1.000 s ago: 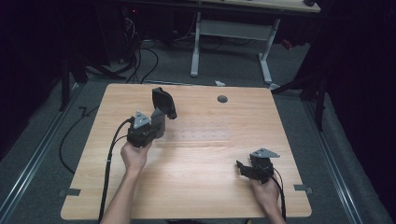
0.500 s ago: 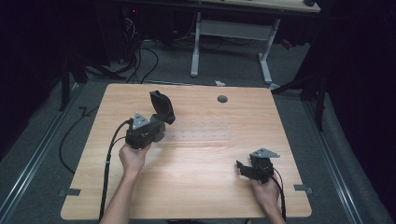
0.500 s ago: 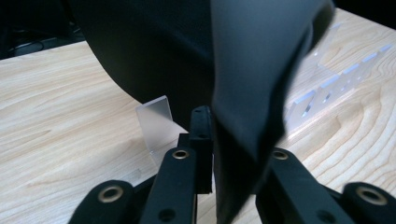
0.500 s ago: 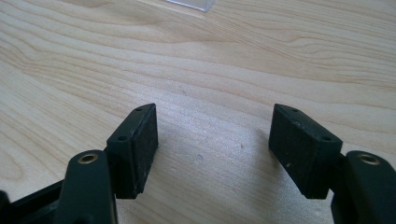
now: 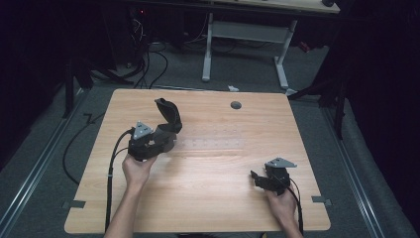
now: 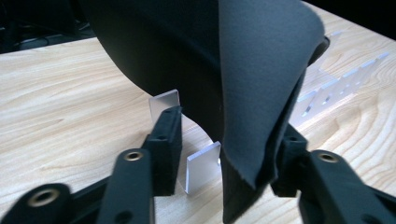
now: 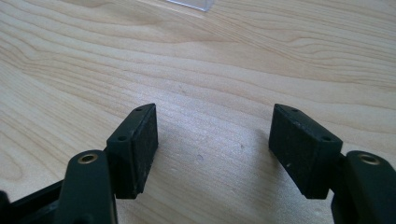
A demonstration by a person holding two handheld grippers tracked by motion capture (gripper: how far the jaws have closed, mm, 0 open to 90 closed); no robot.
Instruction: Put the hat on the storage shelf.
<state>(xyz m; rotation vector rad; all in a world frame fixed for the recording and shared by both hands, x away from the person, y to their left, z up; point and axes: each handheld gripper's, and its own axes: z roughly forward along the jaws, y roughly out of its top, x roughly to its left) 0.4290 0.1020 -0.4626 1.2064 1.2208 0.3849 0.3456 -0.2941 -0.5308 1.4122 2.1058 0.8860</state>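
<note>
Where it rises between the jaws of the left tongs (image 5: 166, 135), the black, felt-like fabric piece (image 5: 168, 113) stands upright over the left half of the pale wooden worktop (image 5: 213, 198), its top edge curling over. In the left gripper view the fabric piece (image 6: 210, 70) shows a matte, fuzzy face and a raw cut edge, folding softly. Judgement: light, limp, not fragile, grips well; it will sag unless held near a fold or doubled edge. Left tongs (image 6: 224, 158): jaws stand either side of the cloth, right jaw against it, left jaw apart; whether they pinch it I cannot tell. Beneath lies a clear slotted acrylic strip (image 6: 336, 88), upright tabs just beside the jaws. Right tongs (image 7: 212, 154): released, jaws spread over bare wood, well apart from the cloth.
</note>
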